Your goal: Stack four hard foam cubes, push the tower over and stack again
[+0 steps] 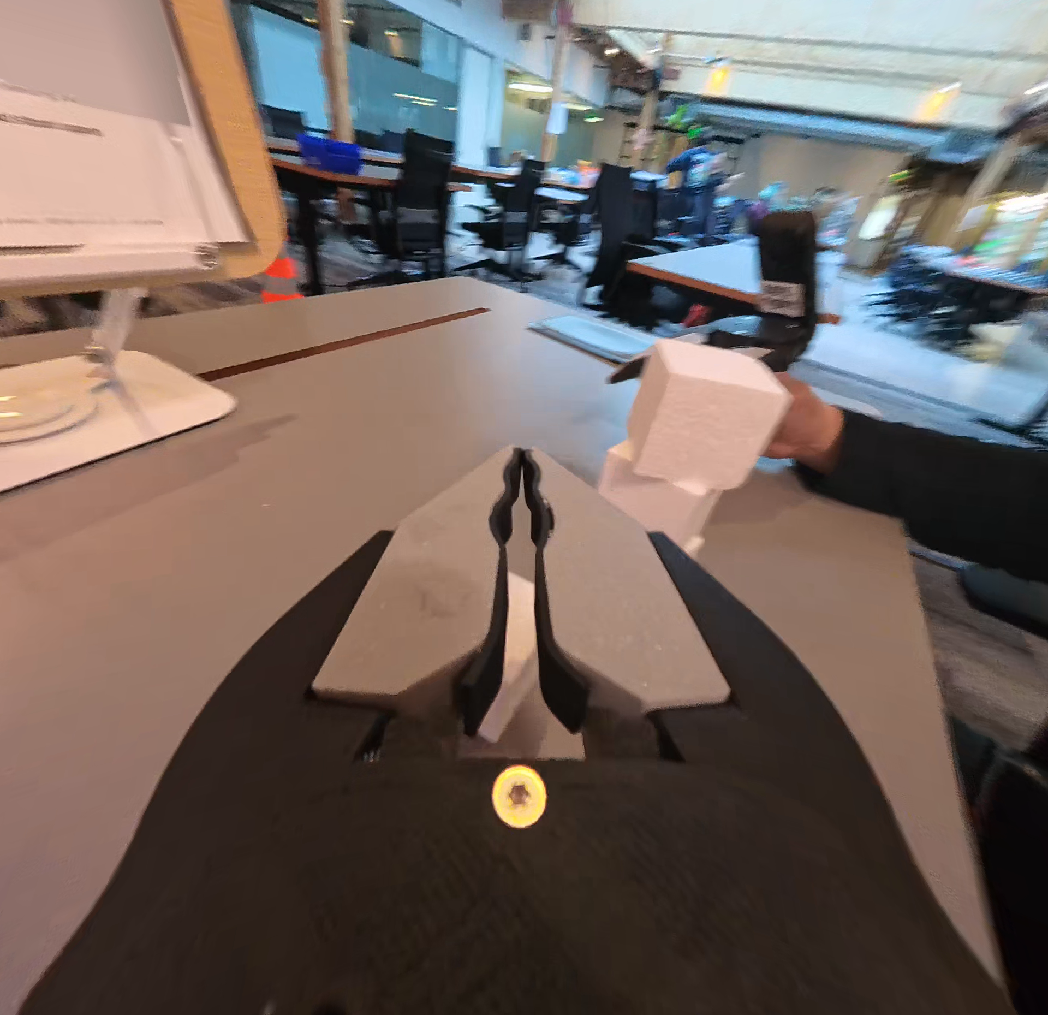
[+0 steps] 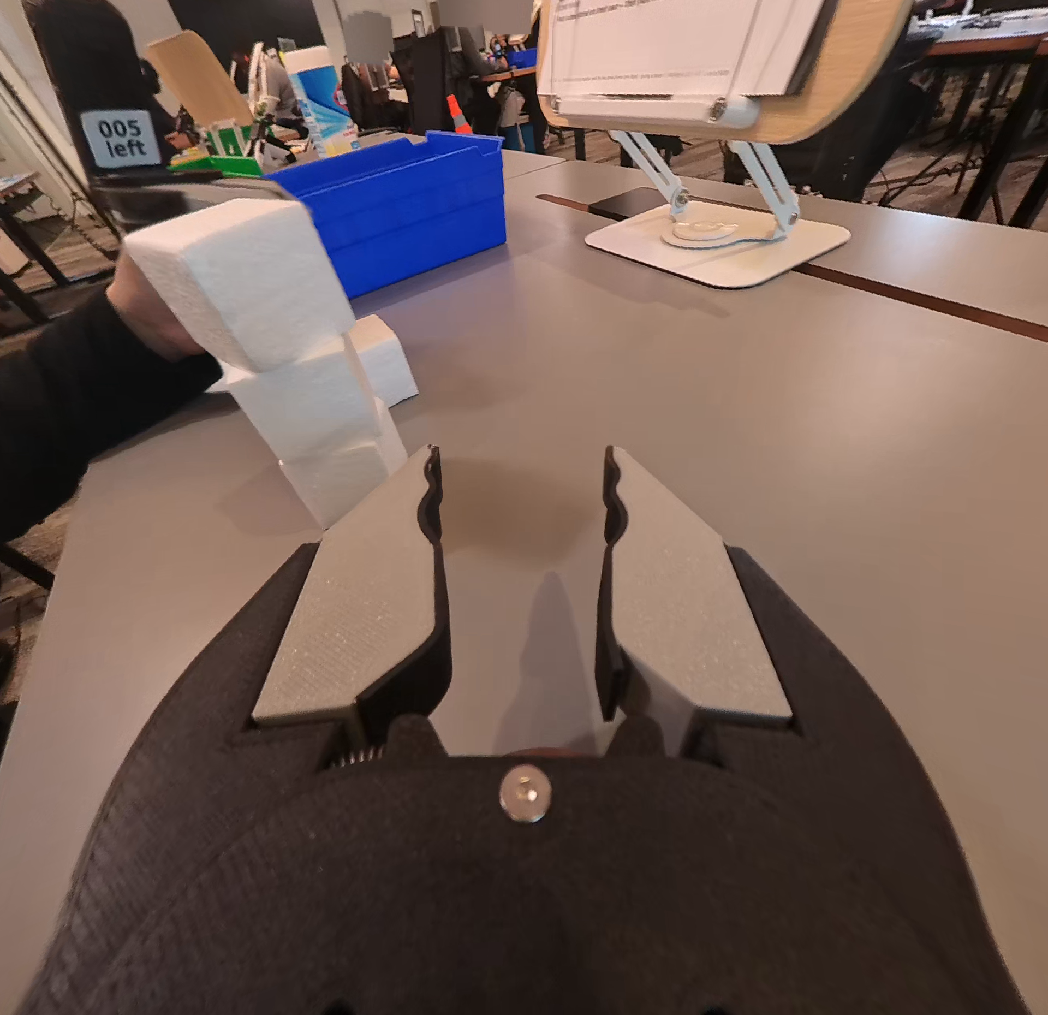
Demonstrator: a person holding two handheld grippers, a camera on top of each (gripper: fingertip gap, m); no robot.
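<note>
The left tongs [image 1: 524, 466] are pinching shut on nothing, and the right tongs [image 2: 519, 460] are gaping wide over the table [image 2: 680, 420]. Just left of them, a tilted cube [image 2: 238, 284] is leaning on a two-cube stack [image 2: 306, 420], with a blue bin [image 2: 408, 222] and a paper stand [image 2: 714, 244] standing behind.

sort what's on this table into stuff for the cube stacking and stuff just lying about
For the job:
top foam cube
middle foam cube
bottom foam cube
fourth foam cube, behind the stack

Lying about:
blue bin
document stand
wipes canister, behind the bin
</note>
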